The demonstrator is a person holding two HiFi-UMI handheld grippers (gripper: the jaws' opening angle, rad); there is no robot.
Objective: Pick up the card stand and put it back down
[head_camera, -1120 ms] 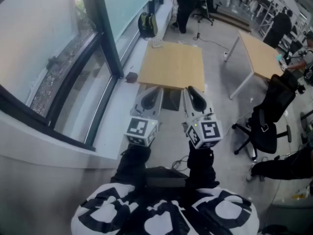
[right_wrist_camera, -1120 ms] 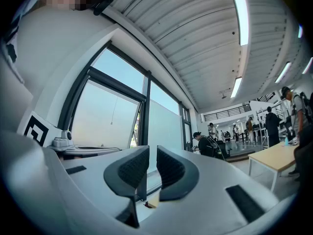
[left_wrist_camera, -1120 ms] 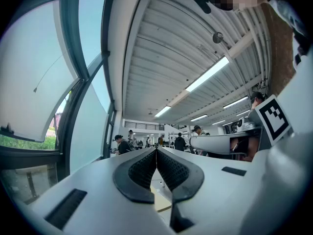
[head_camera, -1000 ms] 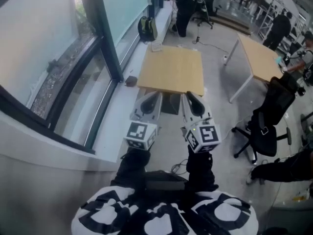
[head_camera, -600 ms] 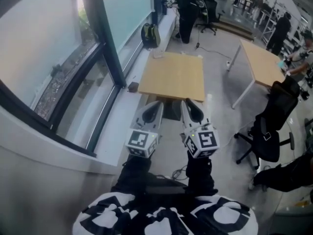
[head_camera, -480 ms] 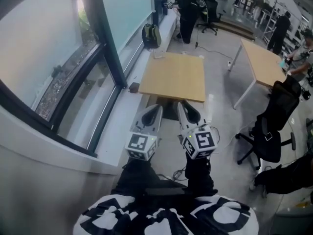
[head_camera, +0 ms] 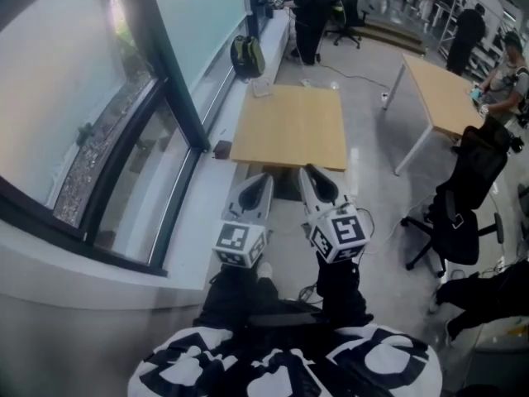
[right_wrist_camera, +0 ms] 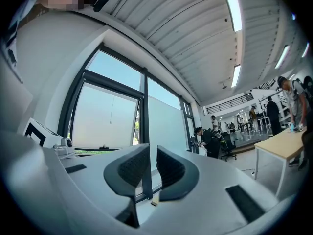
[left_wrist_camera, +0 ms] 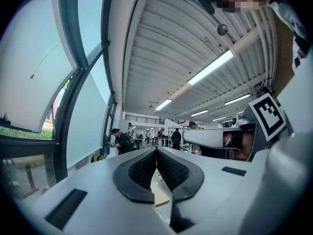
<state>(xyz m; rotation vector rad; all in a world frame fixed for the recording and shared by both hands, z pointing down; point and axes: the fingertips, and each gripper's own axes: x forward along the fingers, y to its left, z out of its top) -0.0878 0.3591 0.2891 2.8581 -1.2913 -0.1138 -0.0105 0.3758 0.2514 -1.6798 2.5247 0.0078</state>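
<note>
I see no card stand that I can tell for certain. A small pale object [head_camera: 262, 88] sits on the far left corner of a wooden table [head_camera: 289, 131] ahead; it is too small to identify. Both grippers are held side by side in front of the body, above the floor and short of the table's near edge. My left gripper [head_camera: 263, 179] [left_wrist_camera: 156, 153] is shut, its ribbed pads touching with nothing between them. My right gripper [head_camera: 307, 172] [right_wrist_camera: 152, 153] shows a narrow gap between its pads, and the gap holds nothing.
Tall windows and a low ledge [head_camera: 194, 197] run along the left. A backpack [head_camera: 246, 56] leans on the ledge beyond the table. A black office chair [head_camera: 461, 209] stands at the right, a second wooden table [head_camera: 438, 89] behind it. People stand at the back. Cables lie on the floor.
The head view has shifted a little, so the table sits slightly lower in the picture. Both grippers stay side by side before the body; the right one has turned slightly.
</note>
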